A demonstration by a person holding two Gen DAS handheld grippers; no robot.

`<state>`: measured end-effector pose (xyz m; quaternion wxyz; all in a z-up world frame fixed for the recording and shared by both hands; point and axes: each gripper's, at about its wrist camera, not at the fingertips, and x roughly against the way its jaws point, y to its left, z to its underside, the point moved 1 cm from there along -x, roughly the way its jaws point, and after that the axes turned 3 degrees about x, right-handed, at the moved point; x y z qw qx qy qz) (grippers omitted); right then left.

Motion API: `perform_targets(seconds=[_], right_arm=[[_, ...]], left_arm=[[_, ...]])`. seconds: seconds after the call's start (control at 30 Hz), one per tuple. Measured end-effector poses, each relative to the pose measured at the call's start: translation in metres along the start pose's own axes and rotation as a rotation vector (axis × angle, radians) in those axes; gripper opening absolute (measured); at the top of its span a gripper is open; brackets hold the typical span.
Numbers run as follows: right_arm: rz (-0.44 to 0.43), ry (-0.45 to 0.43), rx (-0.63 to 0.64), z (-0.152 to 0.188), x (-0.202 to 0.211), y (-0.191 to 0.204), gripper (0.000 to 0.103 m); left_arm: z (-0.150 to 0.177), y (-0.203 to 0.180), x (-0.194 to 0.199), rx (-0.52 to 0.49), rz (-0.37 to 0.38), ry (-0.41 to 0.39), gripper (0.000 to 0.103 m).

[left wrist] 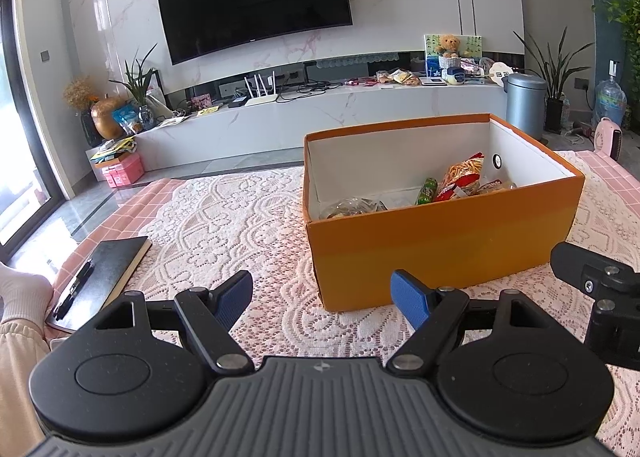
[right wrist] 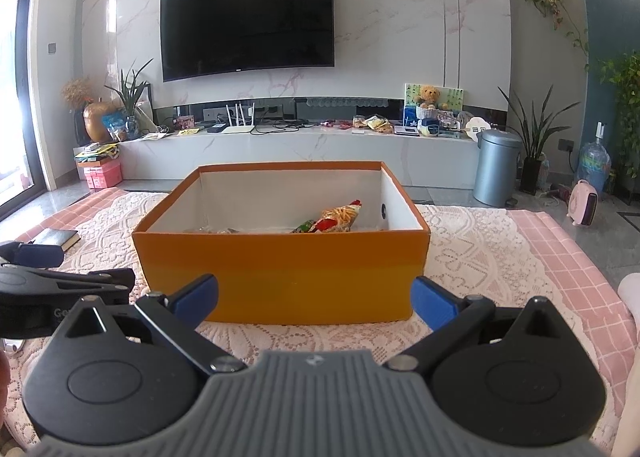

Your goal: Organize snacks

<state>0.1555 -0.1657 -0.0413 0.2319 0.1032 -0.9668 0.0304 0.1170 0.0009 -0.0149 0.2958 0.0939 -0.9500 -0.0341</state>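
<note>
An orange cardboard box (left wrist: pixel 440 245) with a white inside stands on the lace-covered table. It holds several snacks: a red and yellow chip bag (left wrist: pixel 462 177), a green packet (left wrist: pixel 427 190) and a clear-wrapped snack (left wrist: pixel 348 207). The box (right wrist: pixel 280 273) fills the middle of the right wrist view, with the chip bag (right wrist: pixel 340 217) showing over its rim. My left gripper (left wrist: pixel 324 297) is open and empty, low over the table in front of the box's left corner. My right gripper (right wrist: pixel 314 299) is open and empty, just in front of the box's near wall.
A black notebook (left wrist: pixel 104 277) with a pen lies at the table's left edge. The white lace cloth (left wrist: pixel 224 225) covers a pink checked cover. The right gripper's body (left wrist: pixel 600 297) sits close beside the left one. A TV console, bin and plants stand beyond.
</note>
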Motion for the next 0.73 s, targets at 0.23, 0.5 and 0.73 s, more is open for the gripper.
perform_targets(seconds=[0.23,0.5,0.73], right_arm=[[-0.005,0.002,0.006,-0.0005,-0.001,0.0011,0.099],[-0.008,0.004,0.007,-0.0005,-0.0012,0.0014,0.099],[-0.009,0.003,0.012,-0.0003,-0.0015,0.0025,0.099]], left_arm=[[-0.0005,0.0007,0.0009,0.001,0.007,0.003,0.092],[-0.0008,0.0011,0.0005,-0.001,0.007,0.001,0.092],[-0.0004,0.0007,0.0023,-0.001,0.012,-0.003,0.092]])
